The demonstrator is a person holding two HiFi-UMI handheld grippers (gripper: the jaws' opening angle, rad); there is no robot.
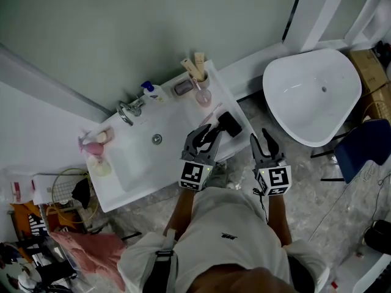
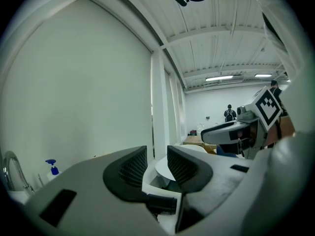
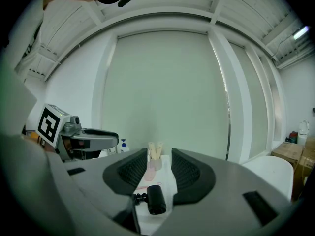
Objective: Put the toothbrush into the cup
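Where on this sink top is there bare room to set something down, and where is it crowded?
Free: the basin around the drain, and the front rim along it. Crowded: the back corner with pump bottle, soap dish, pink cup and holder; the left end with pink items; the right edge with toothbrush and black object.

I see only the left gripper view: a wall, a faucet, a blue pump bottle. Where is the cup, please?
Observer: The pink cup stands at the far end of the sink counter, beside a holder with two beige tubes.
Operator: And the toothbrush?
Observer: A pink toothbrush lies flat on the counter, in front of the cup.
Operator: Does the right tool hold something?
Observer: No, the right tool has its jaws apart, empty; a black object lies on the counter ahead.
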